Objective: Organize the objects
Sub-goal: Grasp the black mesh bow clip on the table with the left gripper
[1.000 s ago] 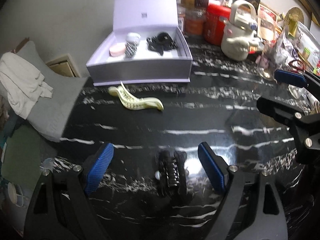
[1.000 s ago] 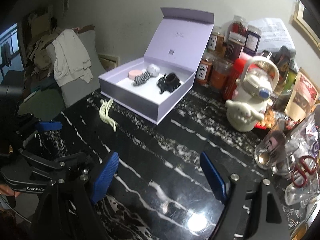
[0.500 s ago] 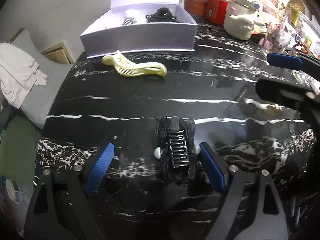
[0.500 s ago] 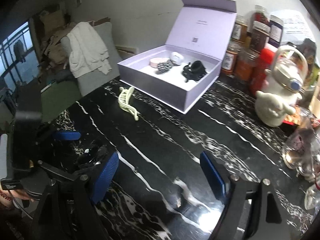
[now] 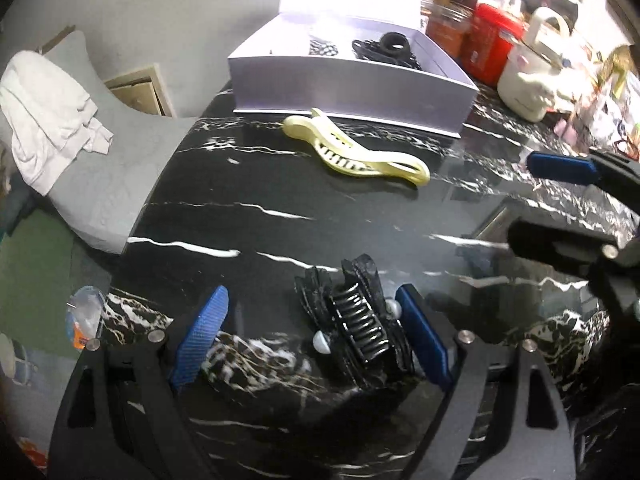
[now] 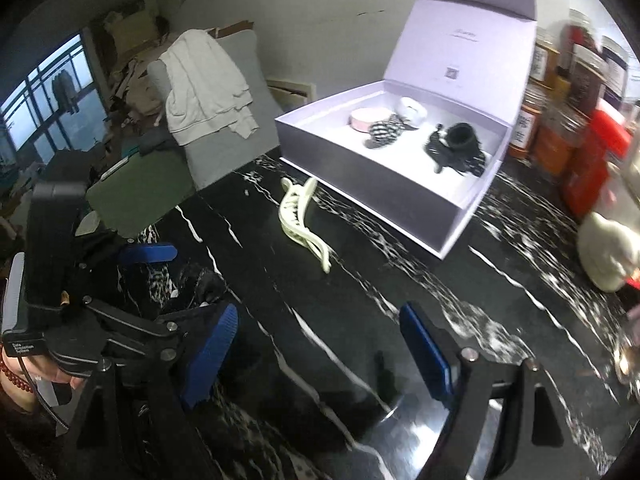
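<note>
**Left gripper lined up on the black claw clip, jaws not closed yet**

So the left gripper [image 5: 314, 338] is spread wide, holding nothing so far. The black plastic claw hair clip with little white pearl beads [image 5: 356, 320] sits between its blue pads but way off-centre: it's pressed up against or just beside the pad at 3 o'clock, while the pad at 9 o'clock is well apart from it. It's lying on the black marble-look table with white veins [image 5: 240, 216].

My take on doing this pick well: slide the gripper a bit toward 3 o'clock so the clip is centred, otherwise the closing jaw will just shove it sideways on that slick top. Squeeze across the solid hinge body, not the teeth, since the teeth will flex and the thing can pop out. Close slowly.

Further out at 12 o'clock lies the pale yellow curved banana hair clip [image 5: 352, 152], and just behind it the open lilac cardboard gift box [image 5: 348, 92], which already has hair ties in it. Looks like that's the destination, so lift high enough to clear the front wall.

The right gripper [image 6: 316, 344] is also wide open and empty, hovering over bare table off at 3 o'clock.
</note>
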### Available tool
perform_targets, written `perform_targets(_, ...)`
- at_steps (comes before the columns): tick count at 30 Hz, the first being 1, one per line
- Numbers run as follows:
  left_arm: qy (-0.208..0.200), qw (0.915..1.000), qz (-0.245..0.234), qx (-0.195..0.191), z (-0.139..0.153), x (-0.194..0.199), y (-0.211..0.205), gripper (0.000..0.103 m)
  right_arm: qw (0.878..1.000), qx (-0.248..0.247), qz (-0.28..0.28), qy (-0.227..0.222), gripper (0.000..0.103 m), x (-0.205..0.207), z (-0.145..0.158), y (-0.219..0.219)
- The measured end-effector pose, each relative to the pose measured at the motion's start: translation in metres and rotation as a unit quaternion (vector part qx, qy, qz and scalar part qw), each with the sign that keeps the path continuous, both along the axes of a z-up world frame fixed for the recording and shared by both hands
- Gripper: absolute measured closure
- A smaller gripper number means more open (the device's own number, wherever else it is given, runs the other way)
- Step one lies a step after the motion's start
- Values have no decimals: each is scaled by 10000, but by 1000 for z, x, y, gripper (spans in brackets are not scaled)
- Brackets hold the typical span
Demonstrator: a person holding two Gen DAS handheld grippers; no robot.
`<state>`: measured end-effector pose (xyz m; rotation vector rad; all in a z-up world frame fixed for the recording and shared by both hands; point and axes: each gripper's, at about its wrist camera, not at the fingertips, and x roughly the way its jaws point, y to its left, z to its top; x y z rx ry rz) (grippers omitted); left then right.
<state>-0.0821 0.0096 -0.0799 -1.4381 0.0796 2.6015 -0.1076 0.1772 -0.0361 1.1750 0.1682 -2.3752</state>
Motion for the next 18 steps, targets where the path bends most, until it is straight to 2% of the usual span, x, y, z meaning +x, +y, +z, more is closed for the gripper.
perform_targets(7, 33, 9998, 150, 159, 5, -10, -19, 18, 9997, -39, 205, 132, 19, -35, -7, -23)
perform_targets(10, -11, 9993, 277, 237, 4, -13, -26, 18, 9991, -204, 335, 136, 26, -50, -11, -33)
perform_targets(13, -83, 9987, 359, 365, 5, -14, -31, 18, 9985, -185, 506, 47, 34, -63, -17, -43)
perform_targets(17, -40, 9985, 451, 299, 10, -11, -33, 18, 9977, -57, 664, -82, 57, -74, -28, -55)
perform_targets(18, -44, 9983, 490, 298, 12, -10, -33, 18, 9974, -5, 707, -127, 66, -76, -32, -57)
